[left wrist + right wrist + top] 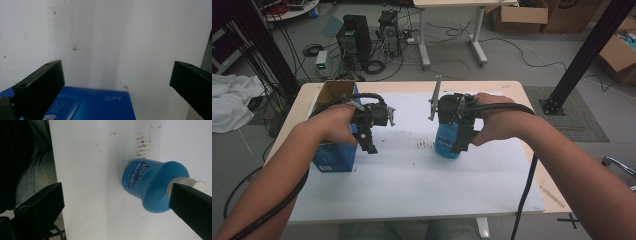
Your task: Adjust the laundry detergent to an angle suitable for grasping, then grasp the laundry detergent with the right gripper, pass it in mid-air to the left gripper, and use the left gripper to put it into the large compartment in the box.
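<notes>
Both grippers hang wide open, gripping nothing. The right gripper [455, 131] hovers over the upright blue plastic bottle with a white cap [152, 185] at centre frame of the high view, cap beside one jaw. The left gripper [368, 131] sits above the open blue cardboard box [334, 155], centre left. Risk: an off-centre descent could clip the cap and topple that bottle on the white table mat [412, 175].
</notes>
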